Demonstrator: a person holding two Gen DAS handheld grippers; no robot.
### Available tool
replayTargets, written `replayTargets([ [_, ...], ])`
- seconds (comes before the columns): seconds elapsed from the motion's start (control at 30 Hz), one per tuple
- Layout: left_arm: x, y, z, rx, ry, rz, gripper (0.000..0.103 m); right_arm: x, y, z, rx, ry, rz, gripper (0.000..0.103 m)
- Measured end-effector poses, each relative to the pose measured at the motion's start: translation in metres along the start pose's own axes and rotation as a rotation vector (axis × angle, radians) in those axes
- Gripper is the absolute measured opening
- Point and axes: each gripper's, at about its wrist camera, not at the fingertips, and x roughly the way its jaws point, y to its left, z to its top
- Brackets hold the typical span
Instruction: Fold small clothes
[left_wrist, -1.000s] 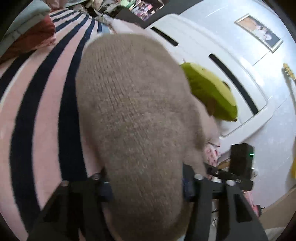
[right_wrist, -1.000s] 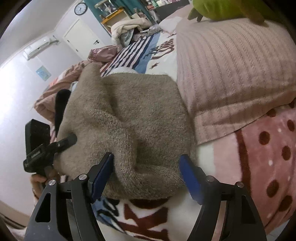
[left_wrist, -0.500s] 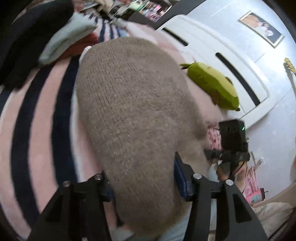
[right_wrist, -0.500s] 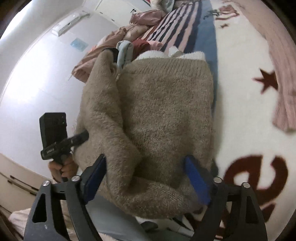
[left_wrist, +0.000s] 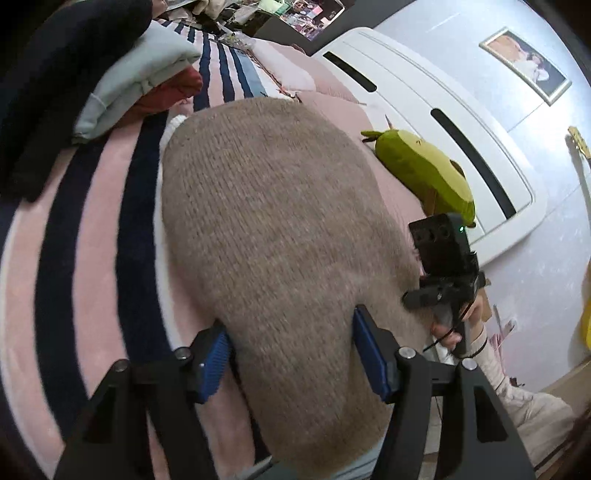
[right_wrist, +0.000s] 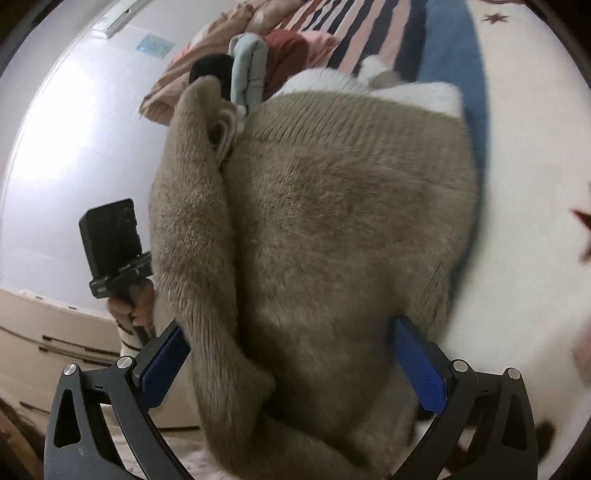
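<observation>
One taupe knitted sweater (left_wrist: 280, 236) lies folded on the bed, over a pink blanket with navy stripes (left_wrist: 92, 266), and everything else sits around it. Two tongs are at its near edge. The left tongs (left_wrist: 291, 354) have their two blue pads (left_wrist: 212, 363) spread wide on either side of the knit, with the fabric bulging between them; whether they pinch it I cannot tell, though the jaws look parted. The right tongs (right_wrist: 291, 365) stand the same way, two blue pads (right_wrist: 421, 373) apart with the sweater's bulk (right_wrist: 343, 236) and one rolled sleeve (right_wrist: 195, 236) running down between them.

Beyond the sweater's far left corner rests one stack of folded clothes (left_wrist: 122, 85): three pieces I can count, black, pale grey-blue and rust red. One white garment (right_wrist: 369, 83) peeks out from under the sweater's far edge. To the sweater's right, seen from the left camera, one green plush toy (left_wrist: 424, 173) lies against the white headboard (left_wrist: 436, 114). One framed picture (left_wrist: 524, 64) hangs on the wall above that.
</observation>
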Motion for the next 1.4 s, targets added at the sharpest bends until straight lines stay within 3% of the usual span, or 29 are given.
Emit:
replayTargets([
  [0.1, -0.002, -0.002, 0.003, 0.007, -0.030, -0.017, 0.039, 0.013, 0.008, 0.007, -0.028, -0.006, 0.015, 0.101],
  [0.13, -0.005, -0.003, 0.004, 0.012, -0.039, -0.015, 0.035, 0.015, 0.011, 0.008, -0.039, -0.006, 0.012, 0.097],
  [0.2, -0.017, -0.005, 0.005, 0.034, -0.058, 0.000, 0.030, 0.020, 0.020, 0.014, -0.047, -0.014, 0.034, 0.078],
  [0.3, -0.044, 0.006, 0.009, 0.039, -0.092, 0.018, 0.027, 0.031, 0.037, 0.020, -0.065, -0.010, 0.054, 0.068],
  [0.47, -0.101, 0.034, 0.005, 0.028, -0.167, 0.089, 0.027, 0.082, 0.076, 0.046, -0.111, 0.023, 0.085, 0.068],
  [0.73, -0.223, 0.100, -0.027, -0.029, -0.294, 0.273, 0.027, 0.212, 0.175, 0.091, -0.252, 0.133, 0.161, 0.068],
  [0.8, -0.248, 0.119, -0.035, -0.049, -0.319, 0.305, 0.021, 0.236, 0.197, 0.097, -0.277, 0.134, 0.162, 0.068],
  [0.93, -0.274, 0.143, -0.047, -0.043, -0.327, 0.344, 0.021, 0.280, 0.232, 0.108, -0.315, 0.160, 0.159, 0.068],
  [0.97, -0.278, 0.148, -0.048, -0.045, -0.326, 0.346, 0.027, 0.285, 0.236, 0.111, -0.322, 0.159, 0.151, 0.068],
  [1.0, -0.280, 0.158, -0.049, -0.049, -0.316, 0.335, 0.041, 0.290, 0.238, 0.112, -0.325, 0.157, 0.143, 0.068],
  [1.07, -0.276, 0.175, -0.049, -0.054, -0.288, 0.306, 0.058, 0.289, 0.236, 0.114, -0.334, 0.151, 0.137, 0.068],
  [1.13, -0.262, 0.188, -0.042, -0.057, -0.256, 0.294, 0.059, 0.287, 0.233, 0.116, -0.346, 0.156, 0.125, 0.068],
  [1.17, -0.260, 0.190, -0.040, -0.061, -0.258, 0.290, 0.058, 0.286, 0.231, 0.118, -0.342, 0.160, 0.122, 0.068],
  [1.27, -0.260, 0.188, -0.035, -0.056, -0.304, 0.308, 0.030, 0.284, 0.238, 0.115, -0.322, 0.155, 0.119, 0.068],
  [1.3, -0.263, 0.186, -0.036, -0.043, -0.310, 0.316, 0.025, 0.288, 0.243, 0.115, -0.318, 0.146, 0.113, 0.068],
  [1.4, -0.277, 0.184, -0.047, -0.041, -0.308, 0.352, 0.022, 0.297, 0.257, 0.115, -0.341, 0.131, 0.085, 0.068],
])
